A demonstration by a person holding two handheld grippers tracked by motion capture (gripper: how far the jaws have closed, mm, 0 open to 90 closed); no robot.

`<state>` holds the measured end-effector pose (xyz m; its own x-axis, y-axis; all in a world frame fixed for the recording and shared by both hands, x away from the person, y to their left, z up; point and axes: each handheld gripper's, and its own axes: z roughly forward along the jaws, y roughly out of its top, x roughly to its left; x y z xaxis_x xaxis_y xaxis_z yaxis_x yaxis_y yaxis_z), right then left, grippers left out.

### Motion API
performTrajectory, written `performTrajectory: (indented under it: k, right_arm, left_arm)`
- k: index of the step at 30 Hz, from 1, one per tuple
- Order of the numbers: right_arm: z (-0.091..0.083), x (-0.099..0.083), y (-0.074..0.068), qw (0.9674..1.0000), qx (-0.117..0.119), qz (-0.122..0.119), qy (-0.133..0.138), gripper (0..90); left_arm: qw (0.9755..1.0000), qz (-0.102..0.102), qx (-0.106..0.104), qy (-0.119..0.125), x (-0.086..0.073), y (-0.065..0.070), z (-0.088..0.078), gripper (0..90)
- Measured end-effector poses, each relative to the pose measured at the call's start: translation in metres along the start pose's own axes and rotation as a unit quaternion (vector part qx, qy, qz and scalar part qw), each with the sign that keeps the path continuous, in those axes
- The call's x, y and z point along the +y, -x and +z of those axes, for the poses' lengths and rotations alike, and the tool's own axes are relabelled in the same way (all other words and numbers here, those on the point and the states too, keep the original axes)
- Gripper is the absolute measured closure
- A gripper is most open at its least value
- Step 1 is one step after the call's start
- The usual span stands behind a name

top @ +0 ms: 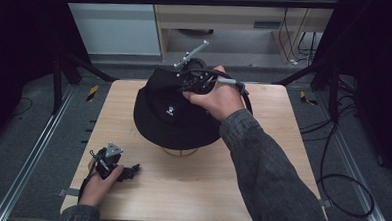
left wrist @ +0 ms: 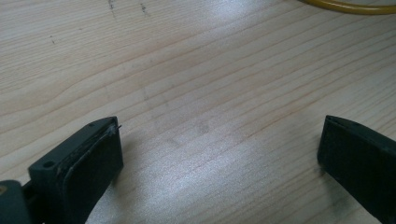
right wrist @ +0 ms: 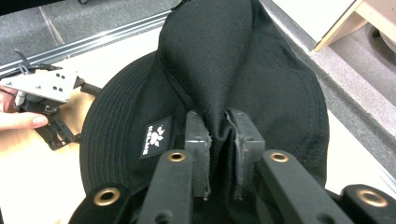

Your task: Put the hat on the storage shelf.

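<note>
A black bucket hat [top: 170, 114] with a small white label sits over a pale ring-shaped stand [top: 180, 152] in the middle of the wooden table [top: 260, 193]. My right gripper [top: 198, 80] is at the hat's far top, shut on a pinched fold of the crown fabric [right wrist: 219, 84], which rises between its pads [right wrist: 198, 140]. My left gripper [top: 131, 168] rests low on the table near the front left corner, jaws wide apart with bare wood between them [left wrist: 219, 140]. In the right gripper view that left gripper [right wrist: 44, 98] appears beyond the hat's brim [right wrist: 112, 135].
A yellow curved edge of the stand [left wrist: 348, 7] shows at the top of the left gripper view. Metal rails [top: 29, 153] run along both sides of the table. Cables [top: 341, 182] lie on the floor at the right.
</note>
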<state>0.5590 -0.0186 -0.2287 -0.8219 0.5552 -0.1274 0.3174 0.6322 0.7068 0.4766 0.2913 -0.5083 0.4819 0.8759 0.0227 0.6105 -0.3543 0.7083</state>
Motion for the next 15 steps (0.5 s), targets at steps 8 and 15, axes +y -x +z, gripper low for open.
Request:
performTrajectory:
  k: [8,15]
  right_arm:
    - [-0.0039,-0.0015,-0.0016,1.0,0.002,0.006,0.004,62.2]
    - [-0.01,-0.0037,-0.0039,0.9999,0.002,0.013,0.011,49.2]
  left_arm:
    - [1.0,0.0,0.0,0.0,0.0,0.0,0.0,0.0]
    - [1.0,0.001,0.001,0.0,0.0,-0.0001,0.0,0.0]
